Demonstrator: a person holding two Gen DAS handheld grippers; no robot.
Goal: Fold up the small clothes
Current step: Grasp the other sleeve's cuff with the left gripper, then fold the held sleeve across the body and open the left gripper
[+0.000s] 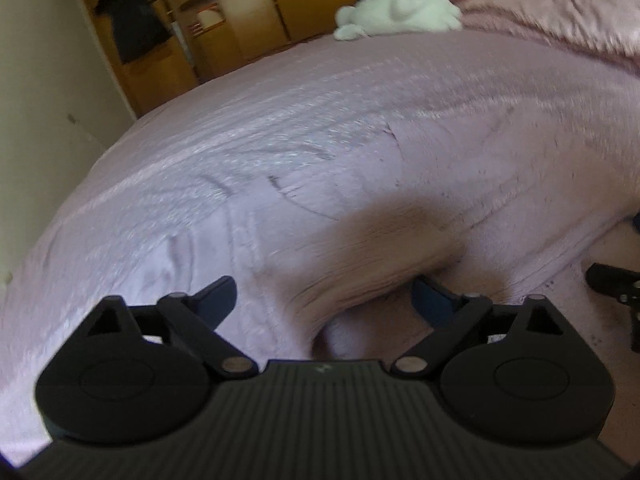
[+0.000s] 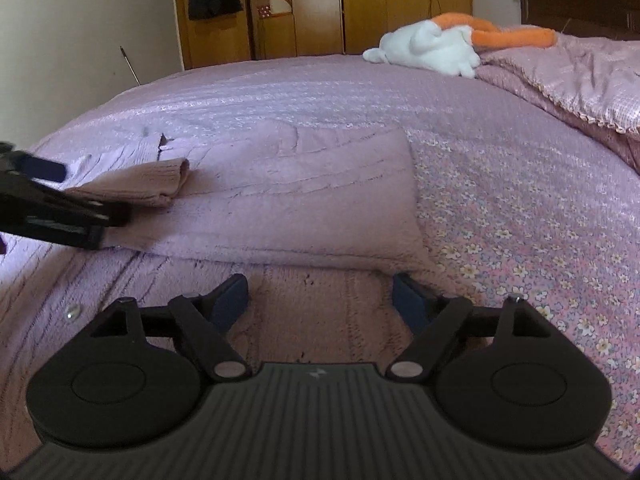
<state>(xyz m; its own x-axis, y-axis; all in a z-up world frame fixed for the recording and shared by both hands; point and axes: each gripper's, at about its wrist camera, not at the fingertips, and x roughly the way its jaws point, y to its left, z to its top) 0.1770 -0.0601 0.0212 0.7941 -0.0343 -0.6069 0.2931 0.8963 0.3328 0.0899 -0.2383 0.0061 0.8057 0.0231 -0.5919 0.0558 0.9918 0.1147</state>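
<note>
I have a small pink knitted garment [image 2: 280, 196] spread on the bed [image 2: 520, 208], and it looks partly folded: a ribbed sleeve [image 2: 160, 184] lies turned in across the body on my left side, and the far right edge sits square against the flowered sheet. So I judge I am in the middle of the fold, with a side brought in and the bottom hem still to be dealt with.

My right tool [image 2: 320, 300] hangs over the near hem with its two blue pads [image 2: 408, 300] apart and nothing between them. My left tool [image 1: 324, 304] is also spread wide, empty, low over the cloth near the sleeve's cuff; the left view is blurred, so I cannot say whether it touches the fabric.

Next I think both tools need to come down on the near hem, one at each corner, pinch only the garment and not the bedspread under it, and carry the edge away from me evenly. The knit is soft and will sag if one corner lags. A white and orange plush toy [image 2: 432, 50] lies well off, out of the way.
</note>
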